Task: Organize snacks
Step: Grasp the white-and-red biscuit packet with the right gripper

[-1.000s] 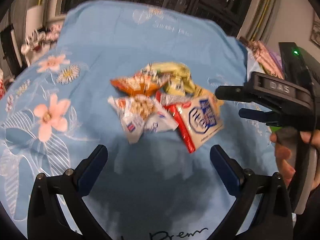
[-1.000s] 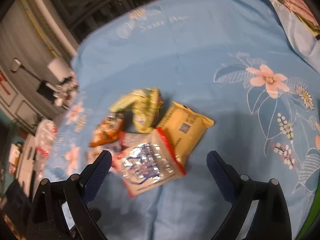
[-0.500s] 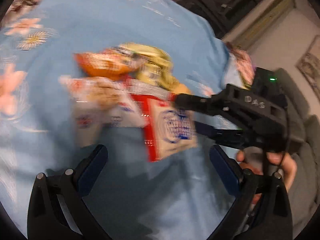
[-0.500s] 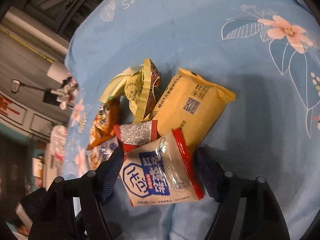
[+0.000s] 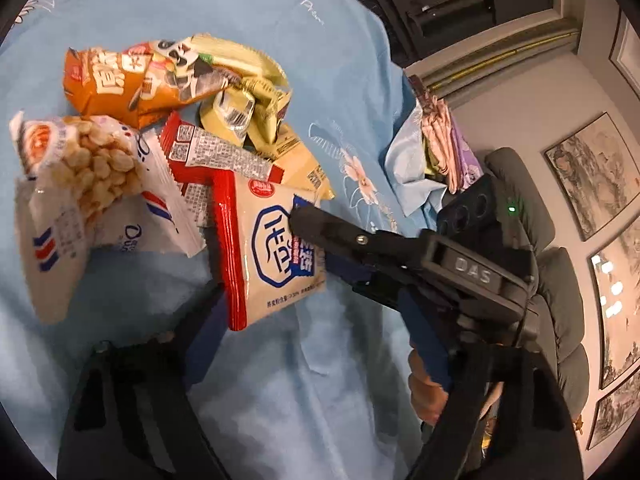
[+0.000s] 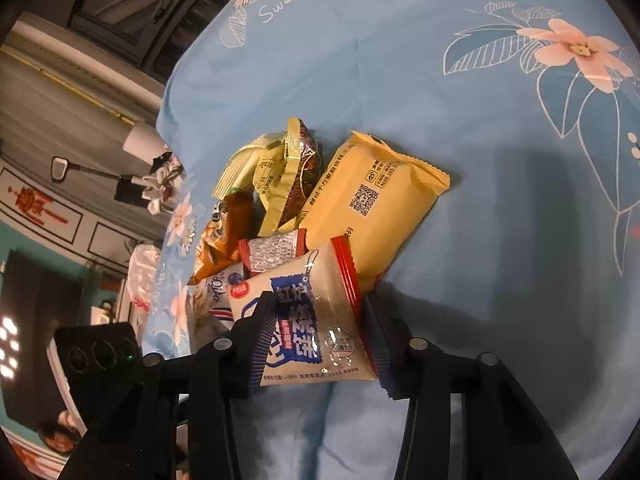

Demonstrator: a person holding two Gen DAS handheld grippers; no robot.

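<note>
Right claw [image 6: 316, 330] straddles the white biscuit pack [image 6: 304, 320]: 1 finger lies over its blue label, the other at its red sealed edge. Jaws look closed down to the pack's width; contact on both sides is likely, a firm clamp cannot be confirmed. In the left wrist view the same claw reaches in from the right, upper finger across the pack's face.

Left claw [image 5: 312, 336] hangs just short of the pack's near corner, fingers apart, holding nothing.

Location: pack sits at the near edge of a heap of 6 or so snacks on the blue floral sheet [image 6: 500, 100], well in from the sheet's edges. Its far end overlaps a red-ended pack [image 6: 274, 250] and touches the yellow pack [image 6: 372, 204]. Puffed-snack bag [image 5: 84, 184] and orange bag [image 5: 120, 84] lie on the left-hand side, green wrappers [image 6: 276, 176] at the far side.

Handling, judged:
- Light; air-filled film pouch, glossy, so slippery.
- Soft walls; contents probably brittle, so squeeze gently.
- Best hold is across the flat body or on the crimped red seam, not the puffed middle.
- Lifting may drag the neighbours it overlaps.
</note>
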